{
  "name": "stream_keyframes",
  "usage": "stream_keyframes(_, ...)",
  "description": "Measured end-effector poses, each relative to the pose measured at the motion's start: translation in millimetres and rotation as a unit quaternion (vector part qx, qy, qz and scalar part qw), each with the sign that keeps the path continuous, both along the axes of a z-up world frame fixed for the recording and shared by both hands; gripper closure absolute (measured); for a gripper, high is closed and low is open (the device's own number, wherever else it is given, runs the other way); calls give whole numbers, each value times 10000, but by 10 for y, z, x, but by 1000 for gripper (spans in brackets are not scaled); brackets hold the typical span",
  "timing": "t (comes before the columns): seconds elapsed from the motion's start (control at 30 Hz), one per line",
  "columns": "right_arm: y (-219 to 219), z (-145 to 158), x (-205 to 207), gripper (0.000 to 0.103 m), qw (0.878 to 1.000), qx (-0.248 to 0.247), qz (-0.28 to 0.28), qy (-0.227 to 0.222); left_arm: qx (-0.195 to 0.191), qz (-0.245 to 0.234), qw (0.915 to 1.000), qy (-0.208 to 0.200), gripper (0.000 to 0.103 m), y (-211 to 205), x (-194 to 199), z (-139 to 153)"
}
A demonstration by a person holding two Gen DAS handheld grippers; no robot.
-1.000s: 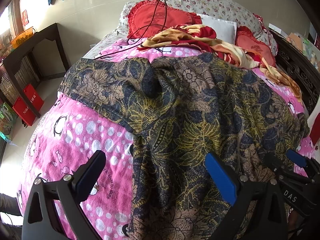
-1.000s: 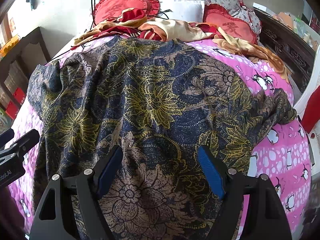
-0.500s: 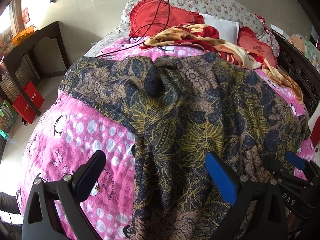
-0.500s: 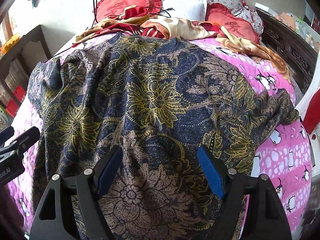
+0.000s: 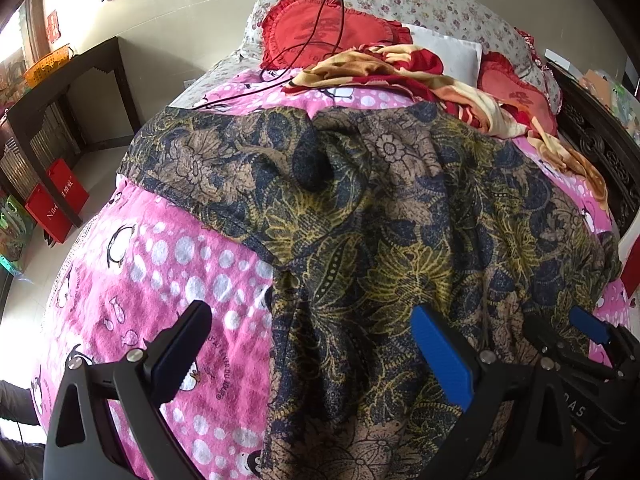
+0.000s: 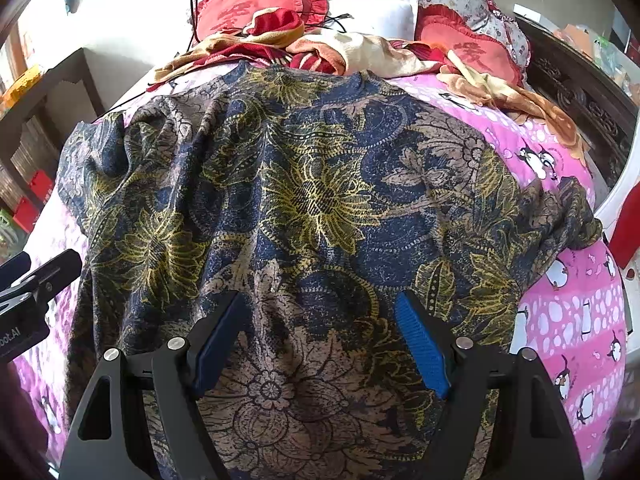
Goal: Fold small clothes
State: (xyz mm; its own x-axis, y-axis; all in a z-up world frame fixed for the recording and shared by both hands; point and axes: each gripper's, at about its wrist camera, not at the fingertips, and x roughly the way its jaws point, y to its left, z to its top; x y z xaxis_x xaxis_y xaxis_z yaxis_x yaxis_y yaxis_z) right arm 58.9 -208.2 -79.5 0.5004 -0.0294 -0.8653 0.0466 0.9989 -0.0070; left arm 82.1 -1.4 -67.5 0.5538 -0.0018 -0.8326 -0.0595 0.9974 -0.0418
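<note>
Two hand-held grippers hang over the near end of a bed, each with its blue-padded fingers spread wide apart and nothing between them. The left hand-held gripper (image 5: pixel 312 344) sits above the left edge of a patterned shirt (image 5: pixel 400 248), one finger over the pink bedspread (image 5: pixel 160 264) and the other over the cloth. The right hand-held gripper (image 6: pixel 320 336) hovers above the lower middle of the shirt (image 6: pixel 320 208), both fingers over fabric; whether either pad touches the cloth cannot be told.

The shirt (dark blue with yellow and tan flowers) lies spread out flat across the pink, penguin-printed bedspread (image 6: pixel 572 320), collar toward the pillows and hem toward the cameras. Its left sleeve (image 5: pixel 192 160) stretches out to the bed's edge, and its right sleeve (image 6: pixel 560 216) lies bunched near the opposite side. Wrinkles gather around the left shoulder.

Beyond the collar a rumpled red and cream blanket (image 6: pixel 340 48) lies across the bed, with two red ruffled cushions (image 5: pixel 320 32), a white pillow (image 6: pixel 372 12) and a flowered pillow (image 5: pixel 420 0) behind it. A black cable (image 5: pixel 280 76) trails over the left cushion and onto the bedspread. Beside the bed stand a dark wooden side table (image 5: pixel 68 92) and red boxes (image 5: pixel 56 200) on the floor.
</note>
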Motion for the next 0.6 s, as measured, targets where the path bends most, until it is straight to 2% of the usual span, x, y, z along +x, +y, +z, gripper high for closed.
stream_keyframes(0.43,62,-31,9,31,10000,-15,67,34,-102,33,9999,-48,1,28,27,-40)
stream_keyframes(0.6,85,-51,40,31,9999,-41,92,58,-361,91,9993,-103,1,308,111,-28)
